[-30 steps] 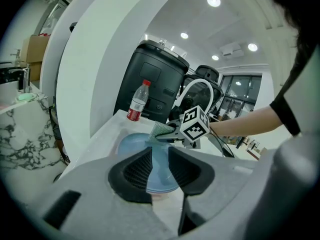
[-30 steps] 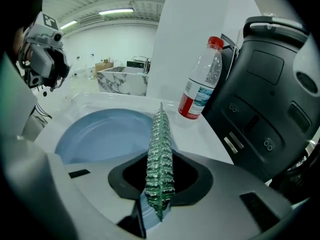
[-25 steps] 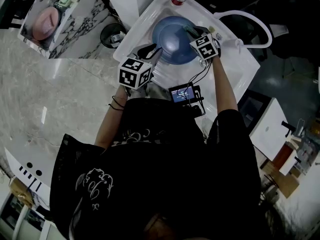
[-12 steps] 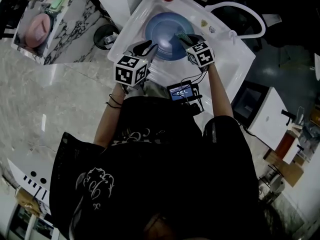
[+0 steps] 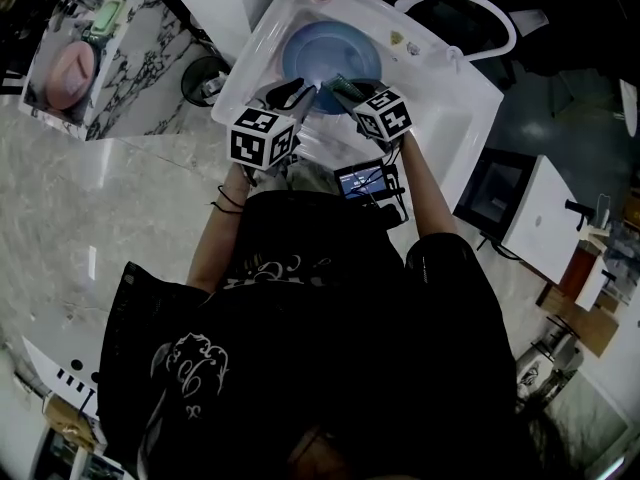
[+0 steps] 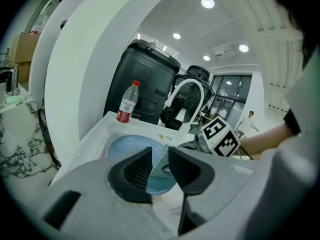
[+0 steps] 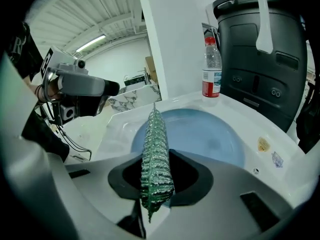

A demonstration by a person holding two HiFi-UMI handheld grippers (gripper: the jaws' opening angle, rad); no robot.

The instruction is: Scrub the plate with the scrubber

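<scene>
Mira: Since one second ago, the right gripper (image 7: 159,174) has crossed from the far right of the blue plate (image 7: 200,134) to its near edge, close to the left gripper (image 6: 160,160). That one has almost not moved.

Tom: How do the jaws stand?

Mira: On the right they are closed on the green mesh scrubber (image 7: 156,154), which stands up between them. On the left they are a little apart and press on nothing; I see plate and scrubber only through the gap.

Tom: And the task?

Mira: I think the scrubbing is in the middle. The plate lies flat in the white sink (image 5: 440,118). I cannot tell if the scrubber touches it now, or how clean it is. The far half probably needs more passes.

Tom: Anything in the way?

Mira: A water bottle (image 6: 127,104) stands on the far rim and the white faucet (image 6: 187,86) curves beside it, both apart from the plate. The two grippers are very near, so they could bump.
</scene>
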